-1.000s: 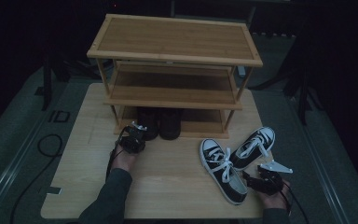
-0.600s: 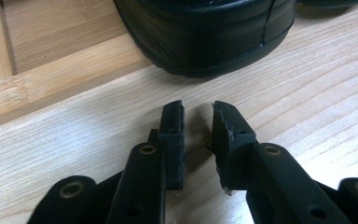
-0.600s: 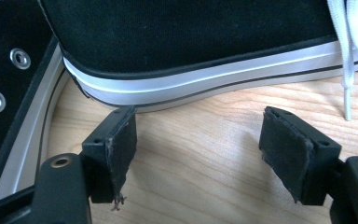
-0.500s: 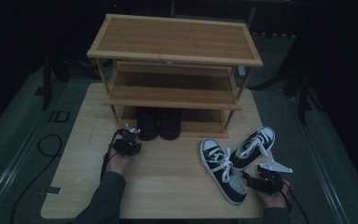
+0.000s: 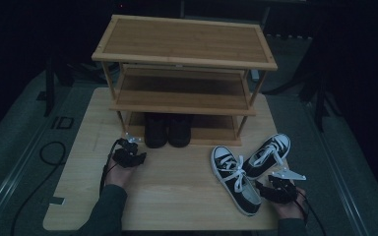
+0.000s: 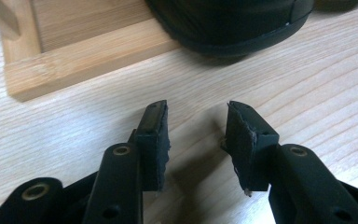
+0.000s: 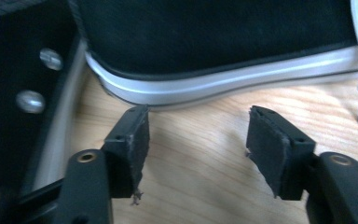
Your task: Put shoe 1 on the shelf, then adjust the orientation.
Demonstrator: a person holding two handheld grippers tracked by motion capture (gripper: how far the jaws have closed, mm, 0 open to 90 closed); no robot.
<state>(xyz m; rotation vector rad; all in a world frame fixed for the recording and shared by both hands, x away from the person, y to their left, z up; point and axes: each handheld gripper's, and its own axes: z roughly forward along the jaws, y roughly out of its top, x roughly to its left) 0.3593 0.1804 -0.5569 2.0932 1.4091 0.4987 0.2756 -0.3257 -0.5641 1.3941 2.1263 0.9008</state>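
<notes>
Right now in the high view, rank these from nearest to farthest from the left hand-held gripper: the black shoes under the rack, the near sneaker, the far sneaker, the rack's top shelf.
From the left hand-held gripper:
1. Black shoes, just ahead and to its right, on the rack's bottom shelf.
2. Near sneaker, across the table to the right.
3. Far sneaker, farther right.
4. Top shelf, high at the back.

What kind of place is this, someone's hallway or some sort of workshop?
Probably a staged recording set-up, not a hallway: a bamboo shoe rack stands on a wooden table in a dark room, with black shoes on its bottom shelf, sneakers beside it, and cables trailing.
</notes>
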